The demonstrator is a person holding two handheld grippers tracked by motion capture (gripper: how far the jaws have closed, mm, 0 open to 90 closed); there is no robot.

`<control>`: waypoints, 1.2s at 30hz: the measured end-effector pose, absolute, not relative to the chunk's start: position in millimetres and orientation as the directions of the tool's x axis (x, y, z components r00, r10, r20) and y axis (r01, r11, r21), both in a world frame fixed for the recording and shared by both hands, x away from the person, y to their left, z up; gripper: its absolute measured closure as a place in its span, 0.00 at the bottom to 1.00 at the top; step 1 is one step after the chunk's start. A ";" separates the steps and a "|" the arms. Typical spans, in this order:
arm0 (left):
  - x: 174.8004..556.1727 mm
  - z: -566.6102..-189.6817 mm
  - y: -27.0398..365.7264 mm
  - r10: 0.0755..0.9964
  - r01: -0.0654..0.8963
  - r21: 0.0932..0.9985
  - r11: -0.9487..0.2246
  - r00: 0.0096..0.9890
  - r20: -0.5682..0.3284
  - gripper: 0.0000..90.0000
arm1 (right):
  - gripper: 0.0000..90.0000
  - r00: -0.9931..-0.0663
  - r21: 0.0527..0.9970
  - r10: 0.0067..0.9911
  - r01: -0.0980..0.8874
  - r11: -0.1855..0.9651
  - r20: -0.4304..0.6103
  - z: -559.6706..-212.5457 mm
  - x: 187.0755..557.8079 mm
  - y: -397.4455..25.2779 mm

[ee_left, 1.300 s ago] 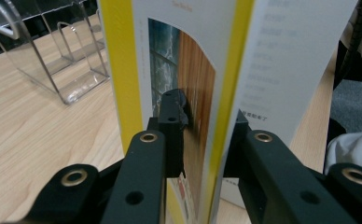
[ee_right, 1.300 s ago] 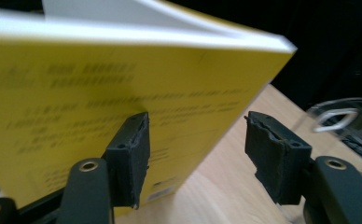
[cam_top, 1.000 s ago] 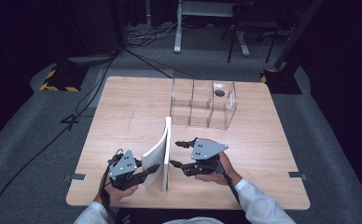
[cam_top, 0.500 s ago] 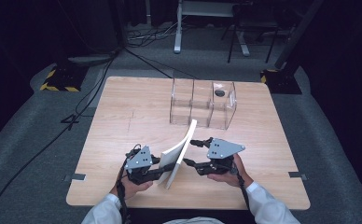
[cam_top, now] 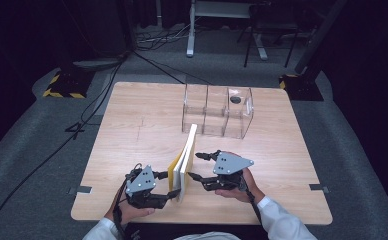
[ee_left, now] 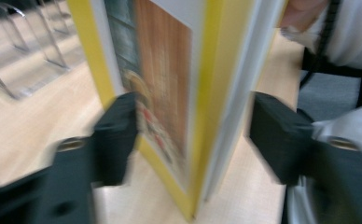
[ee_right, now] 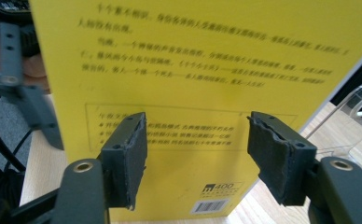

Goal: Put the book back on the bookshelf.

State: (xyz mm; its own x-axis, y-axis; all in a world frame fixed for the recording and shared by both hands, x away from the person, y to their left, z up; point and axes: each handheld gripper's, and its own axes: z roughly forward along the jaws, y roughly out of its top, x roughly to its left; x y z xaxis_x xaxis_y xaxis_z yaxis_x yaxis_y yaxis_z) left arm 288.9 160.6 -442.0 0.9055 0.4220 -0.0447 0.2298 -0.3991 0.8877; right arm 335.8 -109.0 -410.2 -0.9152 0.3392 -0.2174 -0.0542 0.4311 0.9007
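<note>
The thin yellow book [cam_top: 184,161] with white page edges stands on its bottom edge on the light wooden table [cam_top: 132,125], near the table's front edge, and it leans a little; its far top corner points toward the clear plastic box with three compartments [cam_top: 217,110], which sits behind the book, near but not touching; a small dark round thing [cam_top: 236,99] lies in the box's compartment farthest from the book.

The left gripper [cam_top: 168,193], black with a grey three-cornered plate, is at the book's near bottom corner; in the left gripper view its jaws stand wide open, one on each side of the book's edge [ee_left: 202,116]; one jaw is right against the picture cover and the other is a little way off the page side; the view is blurred, so I cannot tell if the near jaw really touches; it does not squeeze the book.

The right gripper [cam_top: 197,165], also black with a grey plate, is just beside the book's back cover; in the right gripper view its jaws are wide open and point at the yellow back cover [ee_right: 193,70], which has black writing and a barcode [ee_right: 211,206] low down; the jaws hold nothing; both hands come from the table's front edge, in white sleeves [cam_top: 277,215].
</note>
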 end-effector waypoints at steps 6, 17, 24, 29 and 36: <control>279.0 -445.1 137.3 0.442 0.217 0.878 -0.427 0.897 -0.006 0.20 | 0.42 -0.913 0.890 0.331 -0.068 0.452 -0.238 -415.4 331.6 -101.5; 284.3 -448.6 122.9 0.610 0.243 0.897 -0.370 0.792 0.037 0.49 | 0.36 -0.906 0.893 0.360 -0.040 0.449 -0.221 -419.9 336.5 -101.7; 288.9 -449.9 142.1 0.583 0.251 0.906 -0.341 0.813 -0.006 0.77 | 0.36 -0.886 0.899 0.412 -0.012 0.438 -0.213 -418.7 345.2 -111.3; 292.8 -451.1 156.4 0.501 0.223 0.911 -0.348 0.865 -0.020 0.83 | 0.36 -0.870 0.911 0.454 0.017 0.413 -0.190 -418.5 361.6 -136.2; 294.1 -450.7 161.1 0.375 0.190 0.909 -0.370 0.926 -0.041 0.83 | 0.30 -0.942 0.916 0.325 0.052 0.399 -0.088 -425.2 378.6 -158.5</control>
